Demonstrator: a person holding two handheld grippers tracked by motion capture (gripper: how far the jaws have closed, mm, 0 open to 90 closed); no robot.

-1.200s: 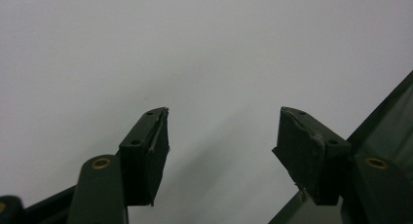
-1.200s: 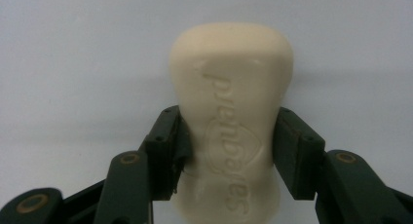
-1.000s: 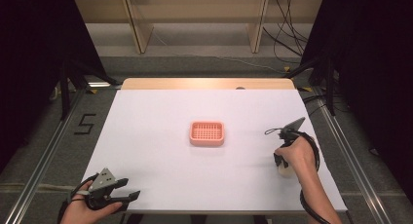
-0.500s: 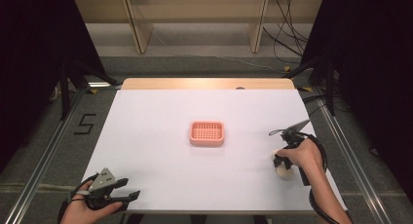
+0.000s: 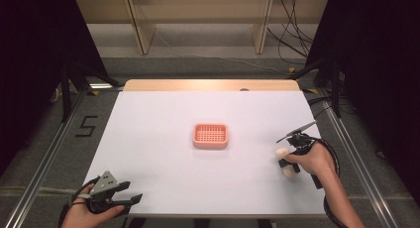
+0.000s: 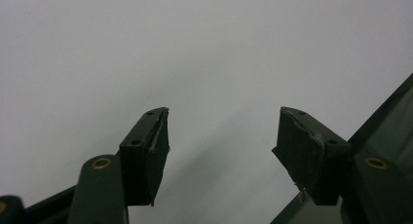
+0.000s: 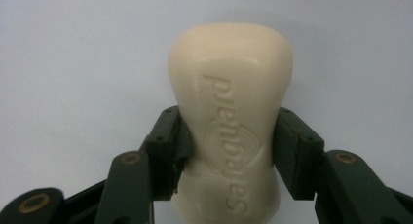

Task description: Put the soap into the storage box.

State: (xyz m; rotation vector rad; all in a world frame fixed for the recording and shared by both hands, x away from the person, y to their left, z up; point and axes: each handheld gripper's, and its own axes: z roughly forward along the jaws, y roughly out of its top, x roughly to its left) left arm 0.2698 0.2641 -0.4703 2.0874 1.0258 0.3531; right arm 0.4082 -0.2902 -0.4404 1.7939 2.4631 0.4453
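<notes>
A cream soap bar with embossed lettering sits between the jaws of my right gripper, which press on its two sides. From above, the right gripper points down at the table's right side, with the soap bar showing pale under the hand. I cannot tell whether the bar touches the table. A pink slotted soap dish lies empty at the table's middle, well left of that hand. My left gripper rests at the near left corner, and in its own view the left gripper stands open over bare white surface.
The white table ends in a wooden strip at its far edge. Metal rails run along both sides of the table. Wooden shelving and cables stand behind it.
The right hand has drifted a little to the right and toward the near edge with the soap bar in its gripper. The left gripper and the dish have not moved.
</notes>
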